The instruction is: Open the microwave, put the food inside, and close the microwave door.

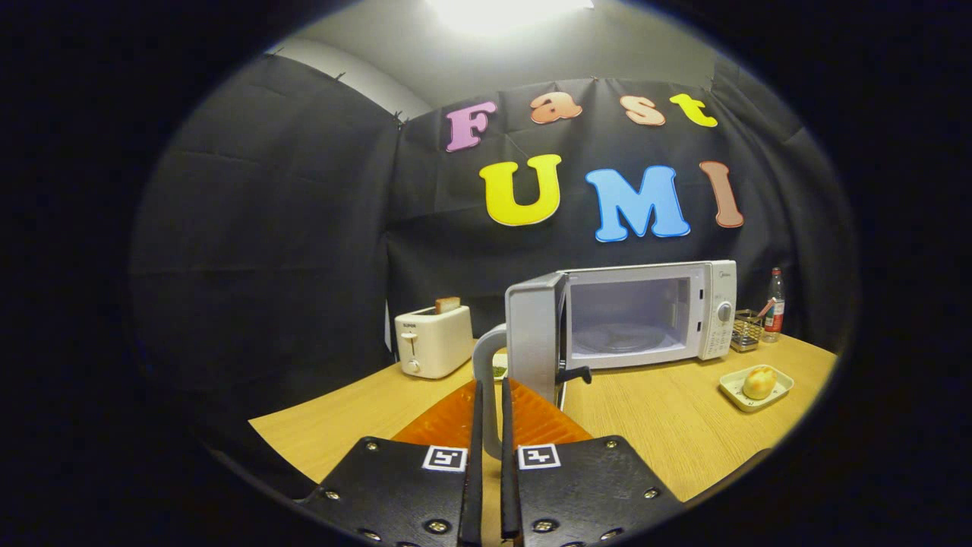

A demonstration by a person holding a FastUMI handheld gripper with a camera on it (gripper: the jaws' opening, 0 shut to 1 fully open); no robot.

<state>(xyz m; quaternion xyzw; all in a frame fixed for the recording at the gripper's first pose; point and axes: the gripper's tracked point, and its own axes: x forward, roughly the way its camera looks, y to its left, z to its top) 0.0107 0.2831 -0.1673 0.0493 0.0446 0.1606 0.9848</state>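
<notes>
A white microwave stands at the back of the wooden table, its door swung out toward me. The cavity holds a glass turntable and nothing else. The door's curved grey handle runs down between my fingers, and my gripper is shut on it. The food, a round yellowish bun, lies in a small white dish on the table, right of the fingers and in front of the microwave's control panel.
A white toaster with a slice of bread in it stands left of the door. An orange mat lies under the fingers. Right of the microwave are a wire basket and a bottle.
</notes>
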